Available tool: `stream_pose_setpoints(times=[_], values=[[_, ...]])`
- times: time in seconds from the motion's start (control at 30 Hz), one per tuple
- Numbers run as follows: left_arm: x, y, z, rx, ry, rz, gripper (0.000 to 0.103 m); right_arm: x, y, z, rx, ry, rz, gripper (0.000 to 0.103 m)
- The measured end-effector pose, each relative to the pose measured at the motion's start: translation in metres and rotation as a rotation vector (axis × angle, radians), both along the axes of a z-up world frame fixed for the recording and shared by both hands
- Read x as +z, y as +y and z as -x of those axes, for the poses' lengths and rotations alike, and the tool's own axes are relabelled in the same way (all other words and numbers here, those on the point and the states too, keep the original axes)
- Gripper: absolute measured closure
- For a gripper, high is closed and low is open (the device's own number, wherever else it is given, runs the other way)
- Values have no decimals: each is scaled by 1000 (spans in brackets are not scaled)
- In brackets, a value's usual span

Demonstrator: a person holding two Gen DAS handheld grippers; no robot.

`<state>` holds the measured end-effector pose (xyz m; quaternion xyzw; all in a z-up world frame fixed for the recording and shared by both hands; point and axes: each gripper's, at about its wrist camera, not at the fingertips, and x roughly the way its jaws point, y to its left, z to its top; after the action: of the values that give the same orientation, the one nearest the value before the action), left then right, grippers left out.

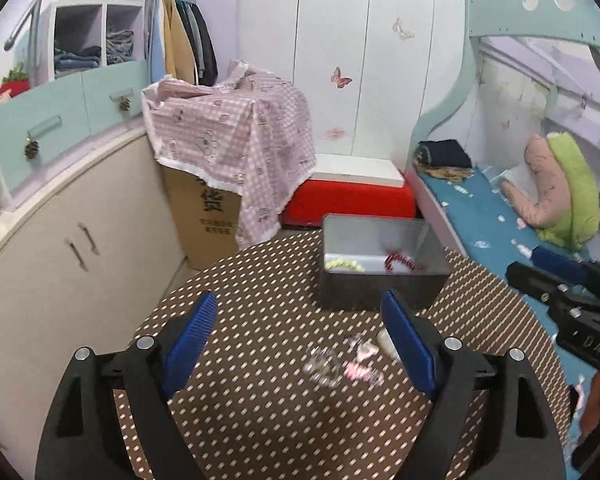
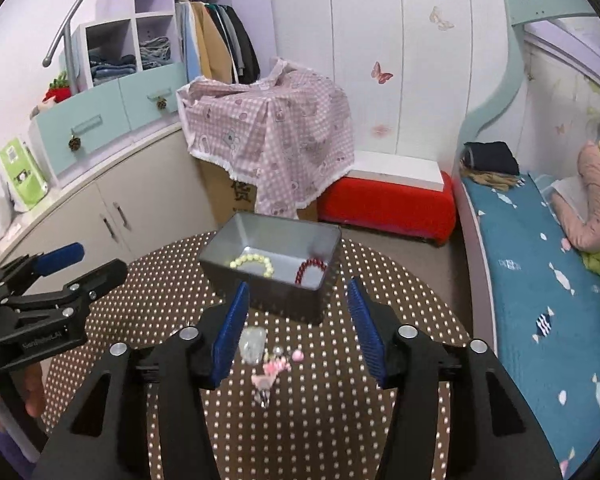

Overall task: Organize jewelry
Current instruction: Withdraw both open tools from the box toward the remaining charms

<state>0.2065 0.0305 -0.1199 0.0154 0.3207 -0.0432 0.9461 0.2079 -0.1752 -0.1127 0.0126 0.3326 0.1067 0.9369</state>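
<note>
- Blue-padded left gripper [image 1: 300, 328], left wrist view: fingers spread, nothing between the pads; grey tin box [image 1: 380, 292] at frame centre holds a yellow bracelet [image 1: 345, 265] and a red bracelet [image 1: 400, 262].
- Right wrist view: right gripper [image 2: 300, 320] spread, empty; small loose jewelry [image 2: 270, 364] on the dotted table [image 2: 180, 300], lower centre, below the box.

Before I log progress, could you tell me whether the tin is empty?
Not empty: the open tin holds a yellow bracelet and a red bracelet.
</note>
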Motion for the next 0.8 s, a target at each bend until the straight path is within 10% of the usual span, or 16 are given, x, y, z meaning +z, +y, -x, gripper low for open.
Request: stream_pose_setpoints(times=[0.8], values=[[-76,10,14,32,165,37,22,-115,38,-4,67,235,80,50]])
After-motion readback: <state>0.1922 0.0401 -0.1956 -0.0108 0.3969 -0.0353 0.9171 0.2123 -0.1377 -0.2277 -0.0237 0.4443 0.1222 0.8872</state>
